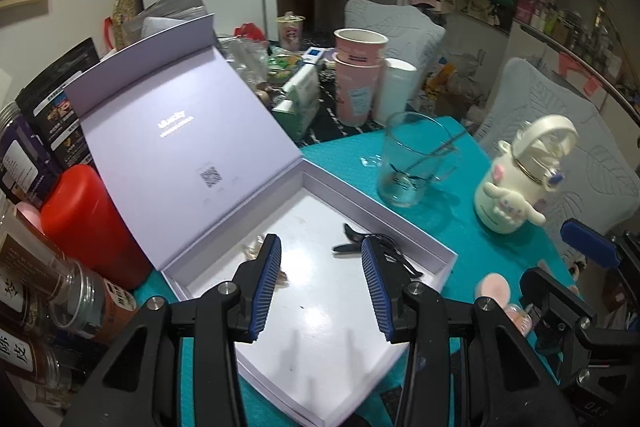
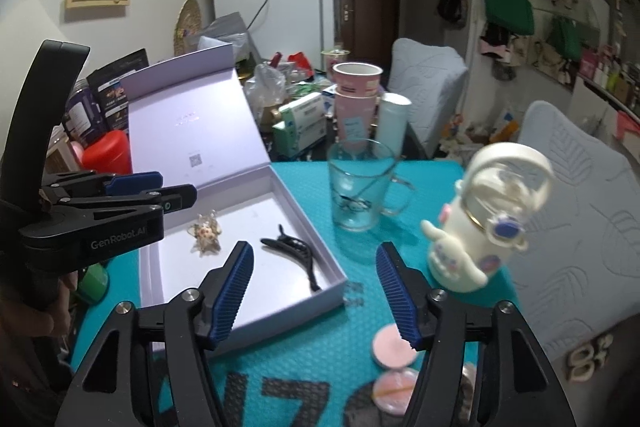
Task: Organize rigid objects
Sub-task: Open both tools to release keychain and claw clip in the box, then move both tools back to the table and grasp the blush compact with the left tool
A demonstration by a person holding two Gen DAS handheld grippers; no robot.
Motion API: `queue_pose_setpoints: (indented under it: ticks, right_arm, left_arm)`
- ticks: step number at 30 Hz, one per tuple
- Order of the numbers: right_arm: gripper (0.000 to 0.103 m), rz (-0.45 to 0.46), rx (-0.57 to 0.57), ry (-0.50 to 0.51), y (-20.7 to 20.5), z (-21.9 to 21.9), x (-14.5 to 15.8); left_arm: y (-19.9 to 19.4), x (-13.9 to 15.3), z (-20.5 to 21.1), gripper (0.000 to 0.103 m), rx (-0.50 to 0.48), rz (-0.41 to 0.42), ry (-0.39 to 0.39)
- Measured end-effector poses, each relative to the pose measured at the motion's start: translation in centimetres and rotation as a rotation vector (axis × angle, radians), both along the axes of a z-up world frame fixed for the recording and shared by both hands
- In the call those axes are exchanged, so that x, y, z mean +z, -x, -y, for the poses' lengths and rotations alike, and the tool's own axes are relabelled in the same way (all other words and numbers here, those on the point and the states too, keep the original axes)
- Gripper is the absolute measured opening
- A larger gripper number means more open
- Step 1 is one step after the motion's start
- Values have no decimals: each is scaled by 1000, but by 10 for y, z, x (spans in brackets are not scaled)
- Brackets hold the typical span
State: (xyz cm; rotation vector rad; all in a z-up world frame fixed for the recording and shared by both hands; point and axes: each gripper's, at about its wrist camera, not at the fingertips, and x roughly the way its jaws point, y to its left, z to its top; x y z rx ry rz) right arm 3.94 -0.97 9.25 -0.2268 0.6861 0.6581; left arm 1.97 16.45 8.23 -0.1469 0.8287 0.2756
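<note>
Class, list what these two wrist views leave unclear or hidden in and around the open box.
- Black hair clip: left wrist view, partly behind the left gripper.
- Beaded clip: left wrist view, mostly hidden by the same jaws; clearer in the right view.
- Pink compacts: right wrist view, partly covered by the right gripper.
- Box lid print: too small.

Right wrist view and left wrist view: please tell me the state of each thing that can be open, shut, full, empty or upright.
Lilac gift box: lid open, two hair clips inside.
Black hair clip: lying flat in box.
Clear glass mug: upright, a thin stick inside.
White cartoon-dog bottle: upright, handle raised.
Pink paper cups: stacked, upright.
Left gripper: open, empty.
Right gripper: open, empty.
</note>
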Motion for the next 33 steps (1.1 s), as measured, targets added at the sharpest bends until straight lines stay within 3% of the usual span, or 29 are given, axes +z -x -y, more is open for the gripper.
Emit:
queue_pose_setpoints:
  ticks: [1, 3, 4, 5, 17, 33]
  right_arm:
    - [69, 3, -8, 1, 2, 4, 1]
    - [70, 8, -21, -1, 6, 11, 2]
    - [70, 9, -29, -2, 8, 15, 2]
    - [70, 11, -41, -3, 10, 20, 3]
    - [71, 22, -144, -11, 36, 68, 7]
    - [71, 3, -246, -23, 63, 126, -4]
  left_arm:
    - [1, 0, 5, 43, -11, 0, -5]
    - [3, 1, 13, 62, -21, -1, -18]
    - [5, 1, 16, 82, -26, 8, -20]
    - [7, 2, 19, 89, -29, 18, -23]
    - [24, 5, 55, 89, -119, 42, -35]
    - [41, -14, 116, 89, -283, 35, -4]
